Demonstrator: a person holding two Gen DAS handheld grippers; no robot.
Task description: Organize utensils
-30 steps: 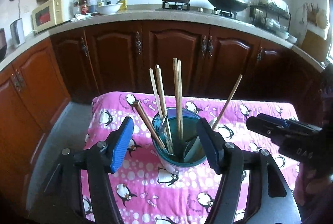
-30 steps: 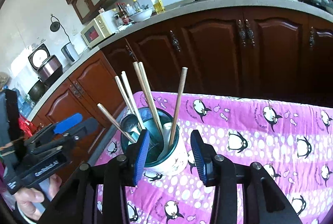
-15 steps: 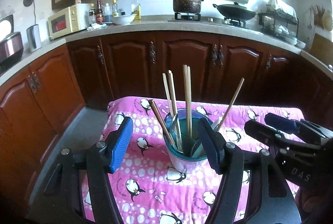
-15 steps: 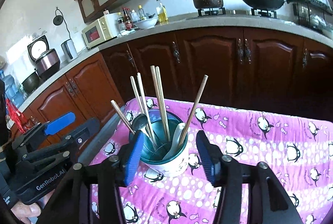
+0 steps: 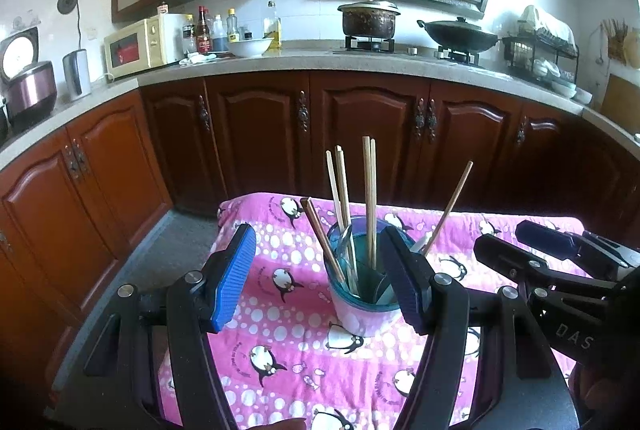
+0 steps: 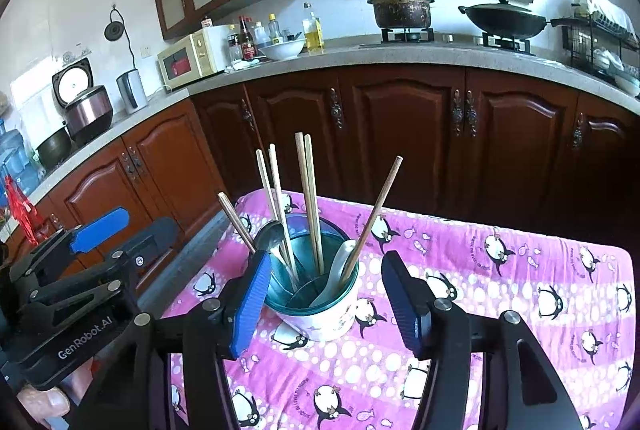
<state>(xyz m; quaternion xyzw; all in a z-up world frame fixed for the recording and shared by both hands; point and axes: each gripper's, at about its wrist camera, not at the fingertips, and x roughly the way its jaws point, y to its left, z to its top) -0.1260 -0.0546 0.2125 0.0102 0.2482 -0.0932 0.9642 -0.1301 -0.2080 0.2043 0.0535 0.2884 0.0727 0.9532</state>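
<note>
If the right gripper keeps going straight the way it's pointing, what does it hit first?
Most likely the utensil cup, which sits just ahead between the right gripper's opening, empty jaws. Its left pad looks closest to the rim, though depth is hard to judge.

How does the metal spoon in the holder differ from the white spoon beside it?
The metal spoon is grey and shiny with its bowl up, at the left of the cup; the white spoon is pale and thicker, leaning at the right by the lone chopstick. Both stand inside the cup, held by neither gripper.
</note>
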